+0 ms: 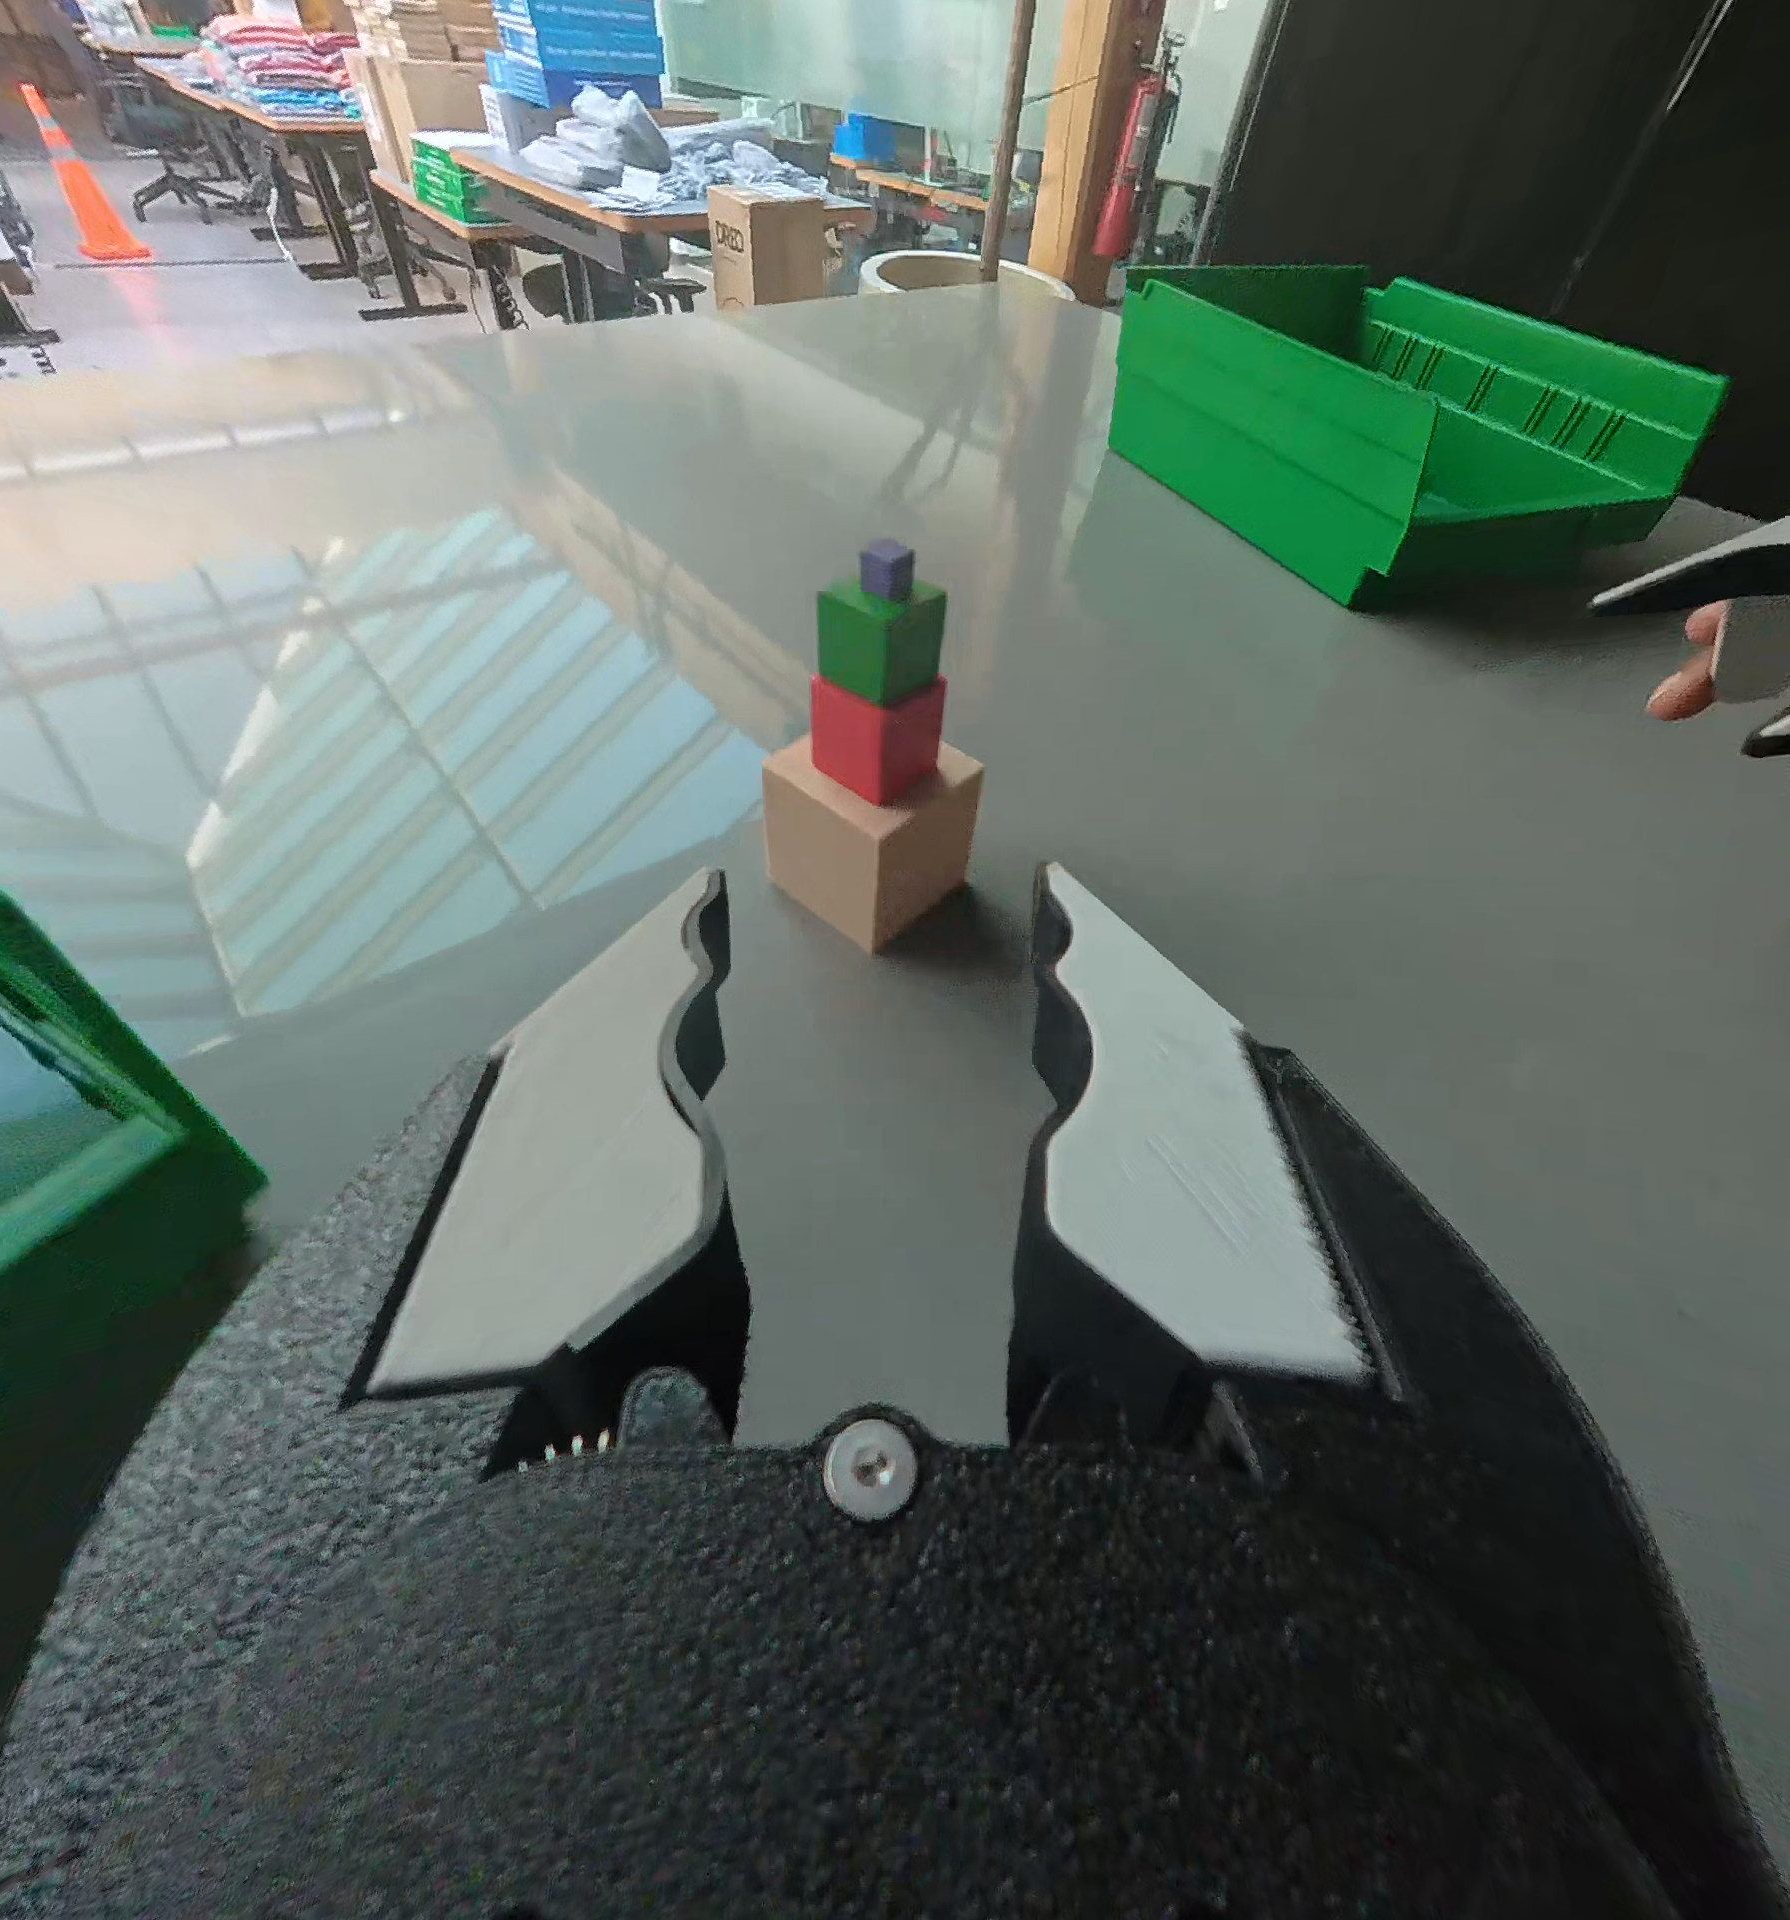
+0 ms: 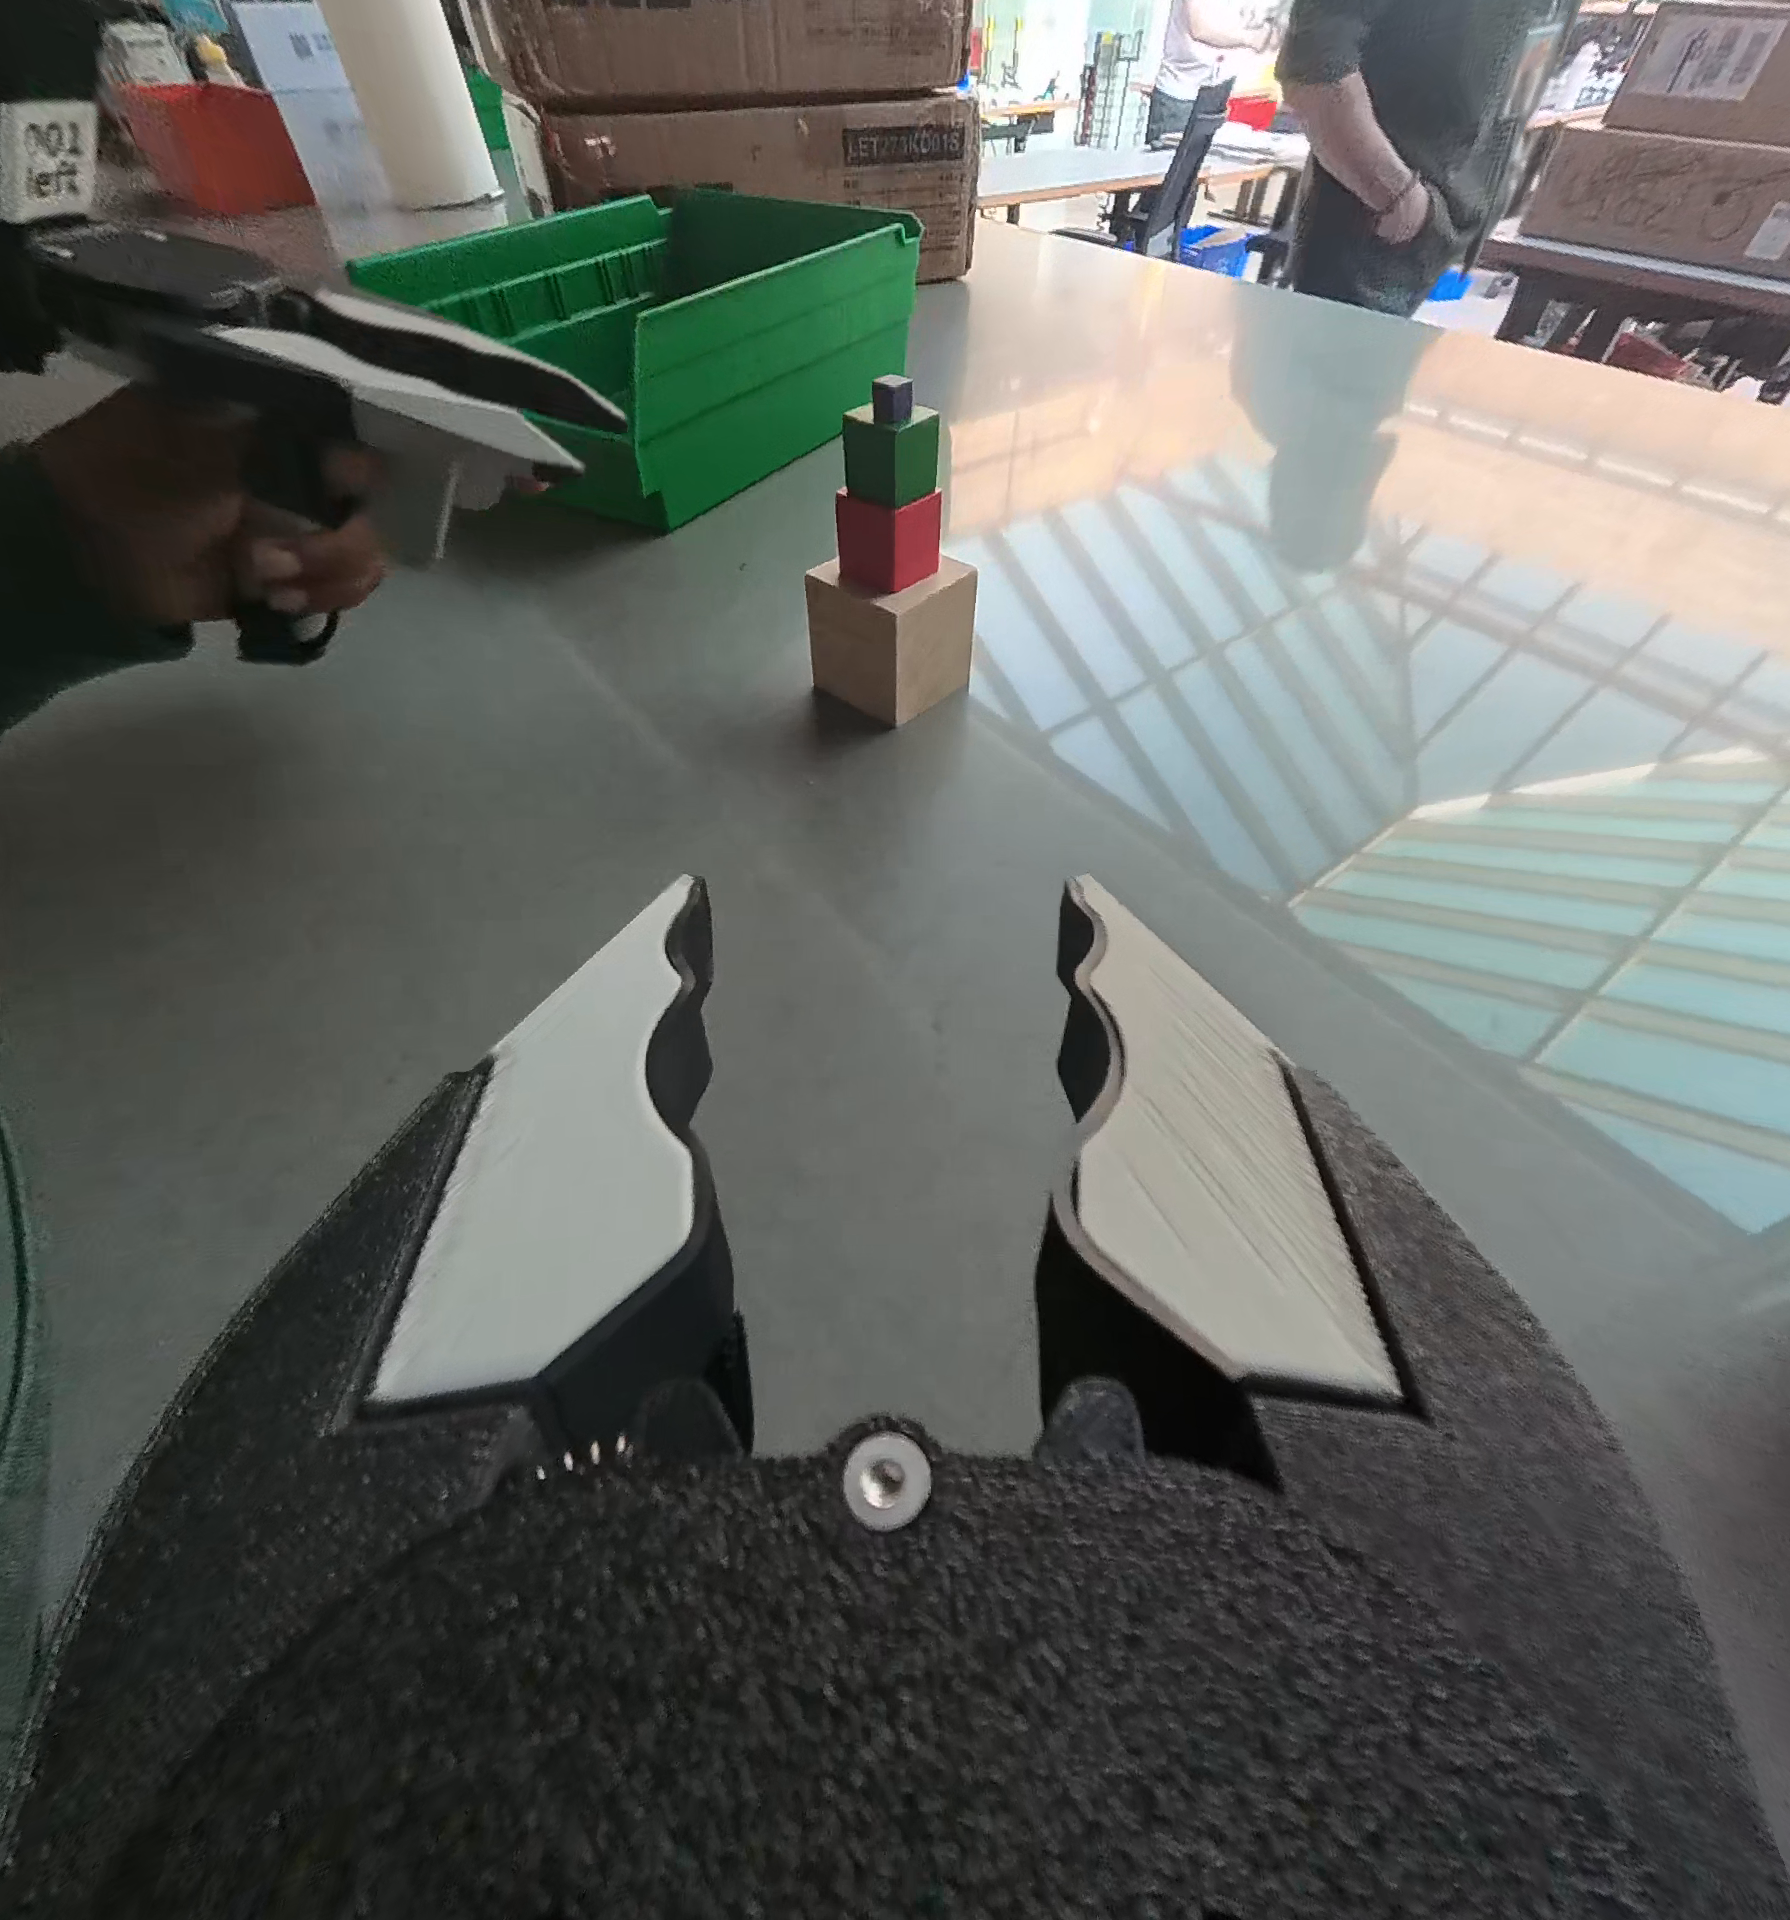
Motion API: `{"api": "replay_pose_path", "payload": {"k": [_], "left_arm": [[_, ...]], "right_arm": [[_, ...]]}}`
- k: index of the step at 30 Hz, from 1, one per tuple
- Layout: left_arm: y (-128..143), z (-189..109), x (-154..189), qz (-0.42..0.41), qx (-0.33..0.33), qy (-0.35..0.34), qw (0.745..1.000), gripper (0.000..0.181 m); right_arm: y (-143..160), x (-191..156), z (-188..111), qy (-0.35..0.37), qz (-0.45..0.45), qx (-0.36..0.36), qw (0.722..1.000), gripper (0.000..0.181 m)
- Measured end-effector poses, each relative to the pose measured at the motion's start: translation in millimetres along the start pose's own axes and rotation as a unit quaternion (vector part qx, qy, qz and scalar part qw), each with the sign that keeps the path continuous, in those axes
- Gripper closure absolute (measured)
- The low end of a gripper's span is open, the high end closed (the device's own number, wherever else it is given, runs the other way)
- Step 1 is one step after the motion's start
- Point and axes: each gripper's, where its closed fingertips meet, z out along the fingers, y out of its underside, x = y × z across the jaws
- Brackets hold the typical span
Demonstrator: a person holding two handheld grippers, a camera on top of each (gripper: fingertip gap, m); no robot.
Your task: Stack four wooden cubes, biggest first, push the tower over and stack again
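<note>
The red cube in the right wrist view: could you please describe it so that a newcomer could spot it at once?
Start at the green bin on the grey table; just in front of it stands a tower of four blocks. The red cube is second from the bottom, resting on the large wooden block and carrying the green cube. It is the only red piece, smaller than the wooden base, far larger than the purple cube on top.

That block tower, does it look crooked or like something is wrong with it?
A little crooked, but standing. The red block sits off-centre on the big wooden block, toward one corner, and the green block is turned slightly against it. The tiny purple block tops it. Both tongs, left and right, are open and touch nothing.
</note>
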Motion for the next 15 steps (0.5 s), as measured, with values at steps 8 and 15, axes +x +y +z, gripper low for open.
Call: {"api": "replay_pose_path", "payload": {"k": [8, 15], "left_arm": [[12.6, -7.3, 3.4, -0.022, 0.019, -0.057, 0.998, 0.112], [11.2, -3.9, -41.6, -0.035, 0.025, -0.17, 0.985, 0.179]], "right_arm": [[14.8, 1.7, -4.5, 0.032, -0.008, -0.01, 0.999, 0.107], [21.8, 8.4, -25.1, 0.069, -0.012, -0.012, 0.997, 0.114]]}}
